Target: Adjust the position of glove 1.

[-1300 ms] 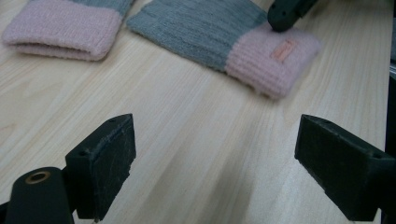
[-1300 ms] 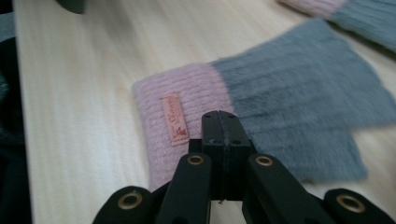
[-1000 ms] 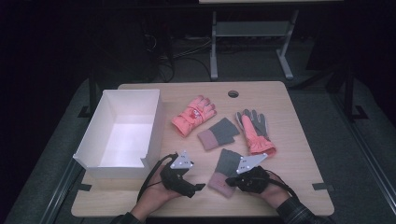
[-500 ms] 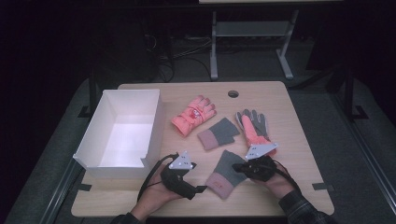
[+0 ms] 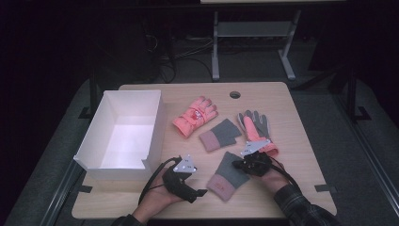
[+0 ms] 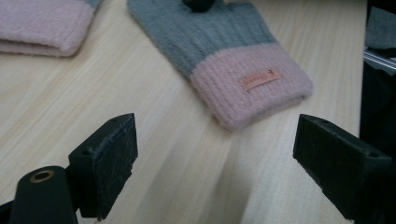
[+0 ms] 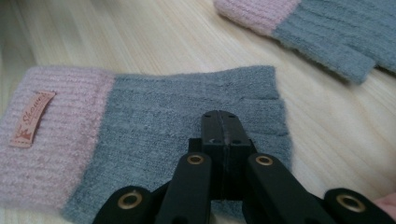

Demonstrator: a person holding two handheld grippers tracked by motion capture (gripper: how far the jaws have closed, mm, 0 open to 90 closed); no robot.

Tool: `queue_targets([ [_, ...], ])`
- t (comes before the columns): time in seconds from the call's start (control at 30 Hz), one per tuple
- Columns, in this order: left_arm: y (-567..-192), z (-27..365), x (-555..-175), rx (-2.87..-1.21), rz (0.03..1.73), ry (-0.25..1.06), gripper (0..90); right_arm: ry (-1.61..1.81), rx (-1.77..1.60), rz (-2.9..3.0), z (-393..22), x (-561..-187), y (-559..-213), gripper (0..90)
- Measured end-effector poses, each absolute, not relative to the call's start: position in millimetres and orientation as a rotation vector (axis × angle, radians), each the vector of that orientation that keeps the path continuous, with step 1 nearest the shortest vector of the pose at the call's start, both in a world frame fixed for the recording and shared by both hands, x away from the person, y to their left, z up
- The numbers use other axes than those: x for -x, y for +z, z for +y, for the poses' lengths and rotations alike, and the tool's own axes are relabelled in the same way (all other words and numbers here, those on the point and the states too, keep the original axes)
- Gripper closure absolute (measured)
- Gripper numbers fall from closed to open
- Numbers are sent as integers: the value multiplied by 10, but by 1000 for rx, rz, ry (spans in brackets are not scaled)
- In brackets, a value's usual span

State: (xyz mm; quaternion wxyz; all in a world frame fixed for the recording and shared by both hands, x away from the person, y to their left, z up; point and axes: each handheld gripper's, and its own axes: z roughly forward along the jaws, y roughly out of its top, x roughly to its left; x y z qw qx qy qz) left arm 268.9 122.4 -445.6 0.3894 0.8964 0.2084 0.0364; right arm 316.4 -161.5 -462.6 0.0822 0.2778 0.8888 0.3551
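Risk of dragging the near mitten off its spot

Right tool [image 5: 243, 165] sits over the near mitten [image 5: 229, 173], a grey fingerless one with a pink cuff, which lies flat on the desk [image 5: 291, 188] towards the front edge, just ahead of the person's right hand. In the right gripper view its two black jaws are pressed flat together above the grey knit [image 7: 187, 116]; whether they pinch any wool I cannot tell, as the tips hide the fabric beneath them. Left tool [image 5: 188, 183] rests in the left hand near the front of the desk, jaws wide apart with nothing between them, pointing at the pink cuff [image 6: 252, 86].

Several things could go wrong from here, in my judgement. Closed jaws pushed across soft knit would likely bunch or slide the mitten rather than lift it, and it could skid towards the desk edge. If only a thin fold is caught, the mitten could slip free part-way to the white box [image 5: 122, 136], which stands well apart to the left. A second grey and pink mitten [image 5: 219, 134] lies near, just behind; a careless sweep could shove it against the glove with grey fingers [image 5: 256, 127] beside it. The coral ski glove [image 5: 194, 116] lies farther back, out of harm's way. The trailing cable of the right tool might also snag the near mitten.
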Motion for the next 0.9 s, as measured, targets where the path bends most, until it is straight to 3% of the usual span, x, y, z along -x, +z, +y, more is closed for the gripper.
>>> queue_targets([
  [0.77,-4461,1312,-2713,-2276,564,120,132,1009,-883,2700,-1850,-2785,-4584,900],
  [0.9,-4465,1300,-2707,-2273,565,119,133,1023,-882,2694,-1857,-2789,-4570,861],
])
